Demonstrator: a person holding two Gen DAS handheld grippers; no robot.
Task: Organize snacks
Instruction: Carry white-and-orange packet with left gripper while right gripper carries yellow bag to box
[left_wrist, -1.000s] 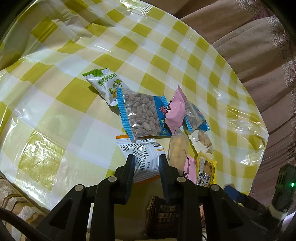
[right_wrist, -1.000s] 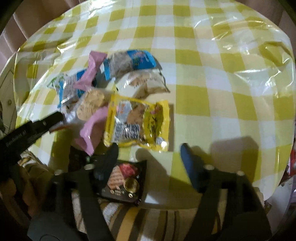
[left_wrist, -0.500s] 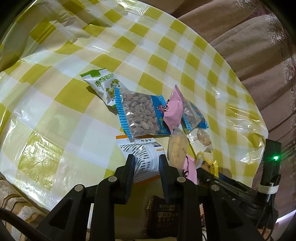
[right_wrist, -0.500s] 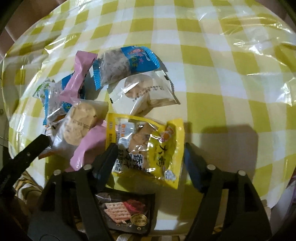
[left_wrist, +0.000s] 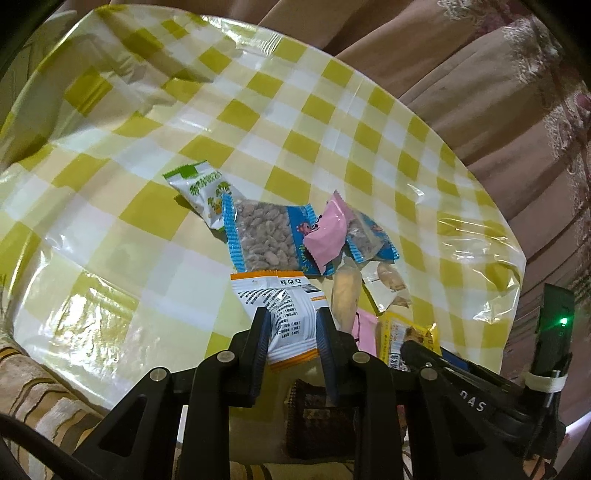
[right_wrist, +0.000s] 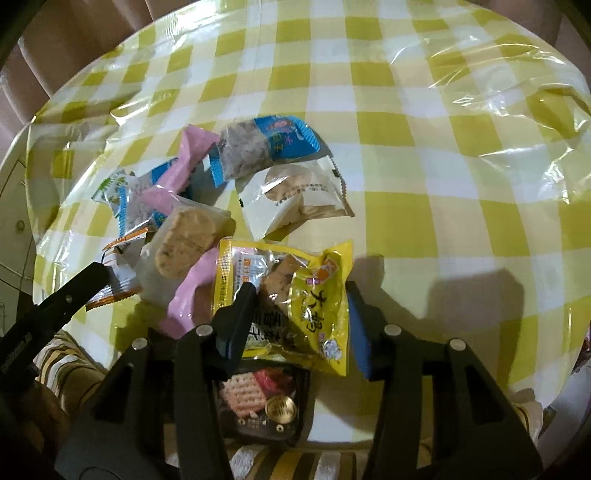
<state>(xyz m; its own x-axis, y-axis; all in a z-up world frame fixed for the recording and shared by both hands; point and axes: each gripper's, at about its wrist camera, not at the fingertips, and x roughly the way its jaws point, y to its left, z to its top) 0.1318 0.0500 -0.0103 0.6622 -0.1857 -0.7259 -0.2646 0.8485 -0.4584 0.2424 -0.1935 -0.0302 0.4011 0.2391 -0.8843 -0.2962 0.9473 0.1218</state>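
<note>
A heap of snack packets lies on the yellow-checked table (right_wrist: 424, 184). My right gripper (right_wrist: 301, 314) is closing around a yellow packet (right_wrist: 317, 299); its fingers touch both sides and the packet crumples. My left gripper (left_wrist: 291, 325) is shut on a white-and-orange packet (left_wrist: 284, 299) at the table's near edge. Beyond it lie a blue nut packet (left_wrist: 266, 236), a pink packet (left_wrist: 327, 232), a green-and-white packet (left_wrist: 203, 188) and a round biscuit in clear wrap (right_wrist: 184, 247). A white cookie packet (right_wrist: 295, 195) lies behind the yellow one.
A dark cracker packet (right_wrist: 262, 398) sits under my right gripper at the table's edge, also in the left view (left_wrist: 317, 417). A striped cushion (right_wrist: 66, 369) lies below the edge. Brown sofa cushions (left_wrist: 498, 92) stand behind the table. The left gripper shows in the right view (right_wrist: 70, 299).
My right gripper moved forward over the yellow packet and its fingers closed in on it, crumpling it. My left gripper stayed shut on the white-and-orange packet.
</note>
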